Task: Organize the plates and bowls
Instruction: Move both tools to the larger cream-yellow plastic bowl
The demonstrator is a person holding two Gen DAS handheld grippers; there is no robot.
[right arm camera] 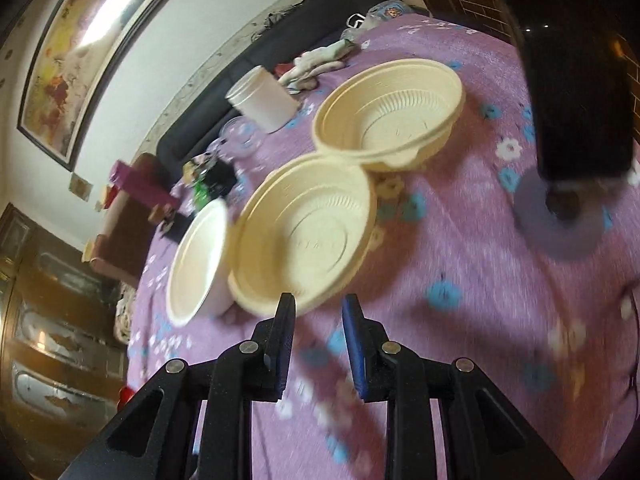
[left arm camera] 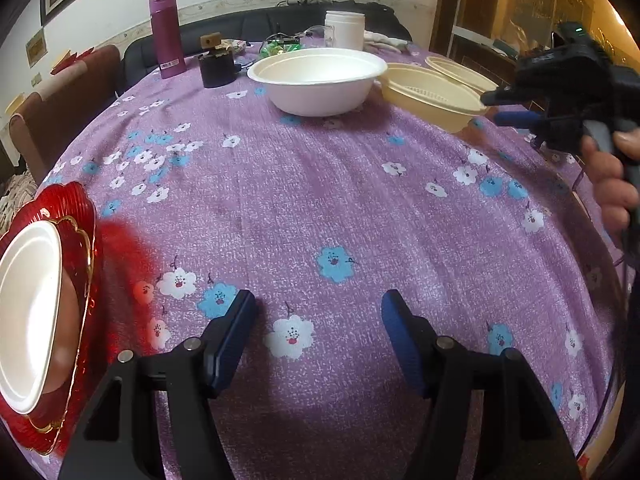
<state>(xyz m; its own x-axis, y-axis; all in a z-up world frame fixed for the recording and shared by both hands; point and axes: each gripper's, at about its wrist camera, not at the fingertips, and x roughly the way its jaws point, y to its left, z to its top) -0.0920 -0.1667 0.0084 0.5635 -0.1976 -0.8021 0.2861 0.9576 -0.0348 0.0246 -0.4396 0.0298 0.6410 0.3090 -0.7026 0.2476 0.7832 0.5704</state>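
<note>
A white bowl [left arm camera: 318, 80] stands at the far middle of the purple flowered table, with two cream plastic bowls [left arm camera: 430, 94] [left arm camera: 460, 74] to its right. A white plate [left arm camera: 28, 312] lies on a red plate [left arm camera: 86, 216] at the left edge. My left gripper [left arm camera: 318, 320] is open and empty, low over bare cloth. My right gripper [right arm camera: 318, 308] is open with a narrow gap, empty, just short of the near cream bowl [right arm camera: 308, 236]. The second cream bowl [right arm camera: 390, 114] lies behind it and the white bowl [right arm camera: 198, 256] to its left. The right gripper [left arm camera: 516, 110] also shows in the left wrist view.
A maroon flask [left arm camera: 166, 36], a dark jar [left arm camera: 217, 66], a white tub [left arm camera: 344, 30] and small clutter stand at the far side. A black object on a grey disc [right arm camera: 560, 216] stands to the right. Chairs and a sofa ring the table.
</note>
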